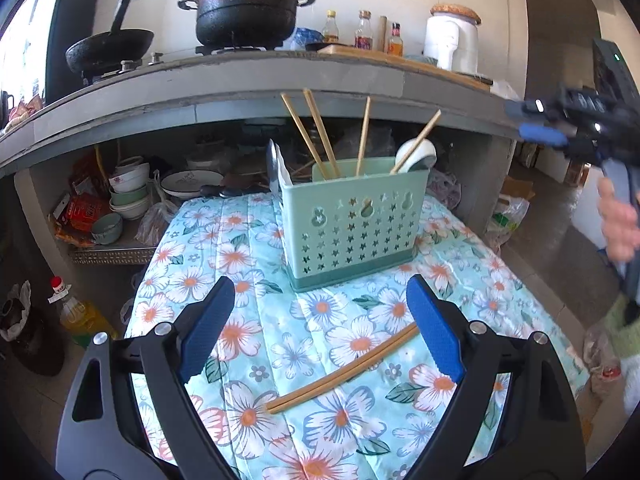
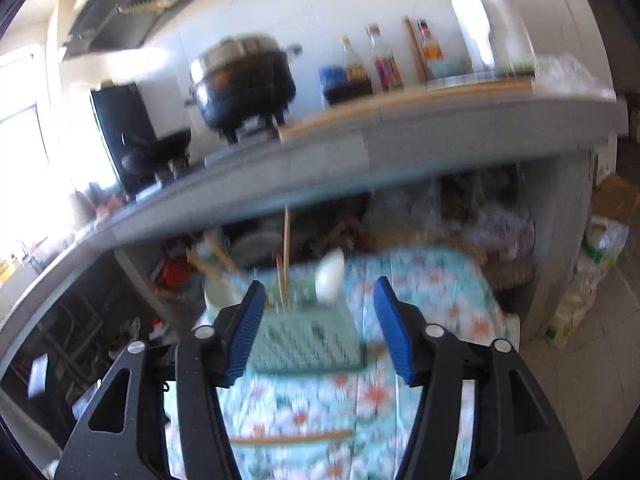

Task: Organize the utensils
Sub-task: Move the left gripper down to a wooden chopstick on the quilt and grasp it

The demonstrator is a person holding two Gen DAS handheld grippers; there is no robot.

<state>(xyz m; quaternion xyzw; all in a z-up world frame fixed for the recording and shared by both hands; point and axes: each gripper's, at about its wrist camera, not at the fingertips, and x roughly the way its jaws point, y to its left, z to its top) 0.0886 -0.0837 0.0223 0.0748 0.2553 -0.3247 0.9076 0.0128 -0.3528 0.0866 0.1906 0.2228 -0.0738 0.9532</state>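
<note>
lying low in the frame on the floral blue tablecloth (image 1: pixel 248 240), below the pale green perforated plastic utensil holder (image 1: pixel 352 224), the pair of thin wooden chopsticks (image 1: pixel 344 368) is looking light, stiff and roll-prone, best pinched mid-length, while the left gripper (image 1: pixel 320 324) and right gripper (image 2: pixel 320 332) are both gaping wide, holding nothing.

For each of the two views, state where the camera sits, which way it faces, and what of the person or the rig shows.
Left wrist: on the left gripper, facing the green utensil holder and a chopstick pair on the floral cloth; its open fingers, the right gripper and a hand show.
Right wrist: on the right gripper, blurred, looking down at the holder; only its open, empty fingers show.
Shared: holder, chopsticks, cloth, black pot.
</note>
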